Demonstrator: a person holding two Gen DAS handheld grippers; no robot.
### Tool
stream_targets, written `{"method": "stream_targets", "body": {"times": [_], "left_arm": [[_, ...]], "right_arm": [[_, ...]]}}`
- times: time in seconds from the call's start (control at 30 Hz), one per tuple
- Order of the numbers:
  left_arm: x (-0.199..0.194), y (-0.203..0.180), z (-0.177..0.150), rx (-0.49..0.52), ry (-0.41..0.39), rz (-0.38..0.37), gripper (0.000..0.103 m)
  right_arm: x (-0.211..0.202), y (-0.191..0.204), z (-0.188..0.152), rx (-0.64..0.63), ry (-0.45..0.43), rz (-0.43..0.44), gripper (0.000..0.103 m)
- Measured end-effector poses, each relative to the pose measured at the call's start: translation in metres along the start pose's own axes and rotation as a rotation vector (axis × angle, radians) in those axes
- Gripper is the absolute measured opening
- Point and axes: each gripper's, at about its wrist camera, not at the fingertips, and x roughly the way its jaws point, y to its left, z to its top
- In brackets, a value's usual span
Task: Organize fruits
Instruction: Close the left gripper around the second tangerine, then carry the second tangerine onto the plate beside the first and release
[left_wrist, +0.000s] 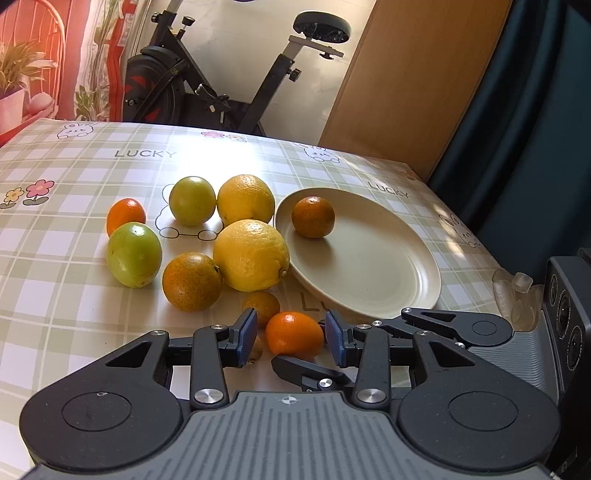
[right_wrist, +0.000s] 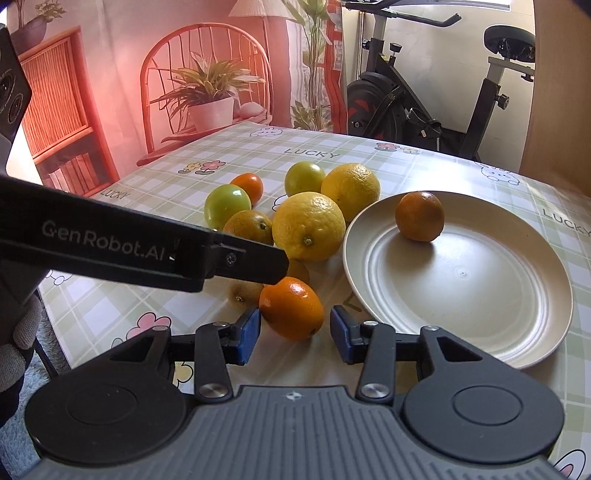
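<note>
Along the counter's (left_wrist: 66, 317) left side, loose fruit is sitting in a cluster: a small orange (left_wrist: 125, 218), a green fruit (left_wrist: 133, 254), a speckled orange (left_wrist: 192, 282), then a far lemon (left_wrist: 245, 201) and a near lemon (left_wrist: 251, 254) close against the plate rim. Whether that lemon is touching the rim, cannot tell.

Nearest the cameras, a bright mandarin (left_wrist: 294, 334) is lying on the cloth just beside the plate (left_wrist: 369, 266), not yet on it. One darker orange (left_wrist: 313, 217) is already resting on the plate's far side.

Left gripper (left_wrist: 291, 332) is bracketing the mandarin. Jaws are released but narrow, the right pad looking in contact and the left pad showing a sliver of gap. Right gripper (right_wrist: 295, 332) is framing the same fruit. Its jaws are likewise unclenched, with clear space beside the right pad. Neither is grasping anything.

Judgement: the step in hand is lifting this mandarin onto the plate. Two tools are crowding one fruit, so one should be yielding. The other should be centring the fruit deep between its pads and closing gently, since a round fruit is likely to roll. It should then be lifting clear of the small brownish fruit (left_wrist: 262, 306) just behind before swinging right over the rim.

Pose: both grippers are tilting down toward the counter, side by side and converging. The right hand (left_wrist: 517, 299), pale-gloved, is showing at far right.
</note>
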Motion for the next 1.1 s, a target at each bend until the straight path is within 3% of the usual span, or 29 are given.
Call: {"method": "stream_targets", "body": {"times": [0.3,0.63,0.87,1.1], "left_arm": [[0.015,0.004,-0.006,-0.023,0.047,-0.022,0.042],[0.022,0.008,-0.006,-0.046,0.043,-0.03,0.04],[0.012,-0.015,0.007,0.075,-0.029,-0.018,0.04],[0.024,-0.031,0.031,0.136,-0.046,-0.026,0.04]], "right_arm": [[0.002,-0.001,-0.004,0.004,0.011,0.024,0.041],[0.001,-0.001,-0.004,0.006,0.01,0.027,0.039],[-0.011,-0.003,0.003,0.008,-0.044,-0.002,0.039],[-0.022,-0.016,0.015,0.035,-0.099,-0.039,0.039]]}}
